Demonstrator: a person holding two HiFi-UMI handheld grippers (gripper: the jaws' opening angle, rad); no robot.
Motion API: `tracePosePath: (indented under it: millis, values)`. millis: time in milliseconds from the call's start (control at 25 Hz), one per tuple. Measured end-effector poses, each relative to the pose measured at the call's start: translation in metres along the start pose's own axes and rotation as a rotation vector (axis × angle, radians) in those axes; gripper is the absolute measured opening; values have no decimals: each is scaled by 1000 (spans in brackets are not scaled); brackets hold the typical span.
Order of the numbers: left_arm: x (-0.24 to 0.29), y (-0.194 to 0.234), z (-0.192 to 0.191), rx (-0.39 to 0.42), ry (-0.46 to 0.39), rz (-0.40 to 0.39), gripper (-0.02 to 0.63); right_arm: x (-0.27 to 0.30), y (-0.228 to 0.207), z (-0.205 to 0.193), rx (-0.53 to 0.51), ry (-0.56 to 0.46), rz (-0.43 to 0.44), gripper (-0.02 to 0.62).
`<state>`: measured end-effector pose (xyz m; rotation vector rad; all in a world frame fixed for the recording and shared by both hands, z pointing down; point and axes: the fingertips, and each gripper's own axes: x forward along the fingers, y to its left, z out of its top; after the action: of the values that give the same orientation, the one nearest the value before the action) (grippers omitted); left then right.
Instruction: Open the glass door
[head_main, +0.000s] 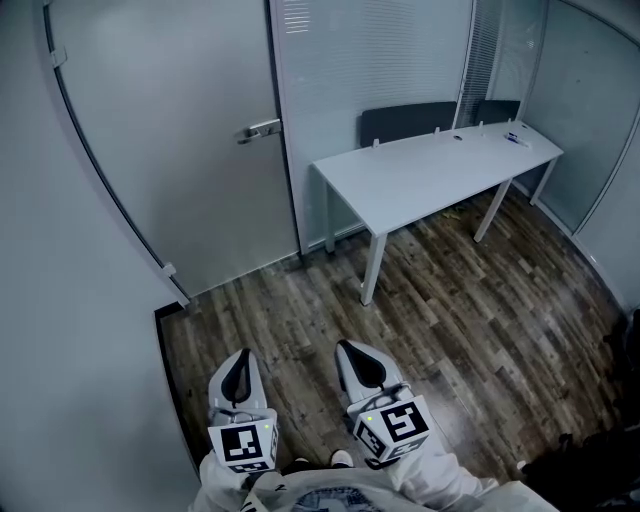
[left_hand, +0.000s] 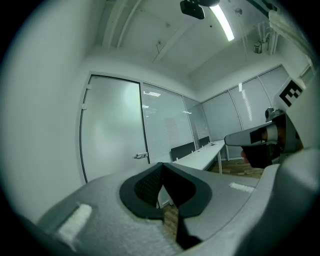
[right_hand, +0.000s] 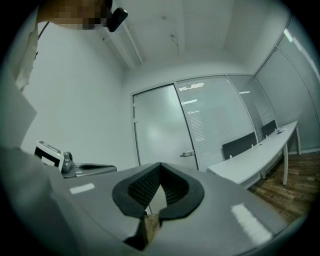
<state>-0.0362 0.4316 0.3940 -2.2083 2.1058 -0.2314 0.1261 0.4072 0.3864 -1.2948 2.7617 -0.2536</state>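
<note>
Grey plastic lined with black ribbed pads, the left claw (head_main: 243, 358) sits at the bottom of the head view, its jaws pressed tip to tip with nothing between them. The right claw (head_main: 347, 350), just beside it to the right, is equally closed and empty. Both point level across the wooden floor (head_main: 450, 300). The glass door (head_main: 170, 150) fills the upper left of that frame, well apart from both claws and apparently closed. Its handle (head_main: 260, 130) is a lever lying horizontally at the door's right edge, beside the frosted partition (head_main: 370, 60), with the white tabletop (head_main: 430, 170) further right. The handle lies almost straight up the frame from the left claw, so that claw looks slightly better aligned.
</note>
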Motion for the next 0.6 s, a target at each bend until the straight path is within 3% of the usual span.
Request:
tracePosePath:
  millis: [280,600]
  values:
    - [14,-19,-11,33,25,-30,3,4,-38,-5,37,22,-40,6]
    - [81,-12,-25,19,29,-63,2,50,-77,-20,42,62,-88,5]
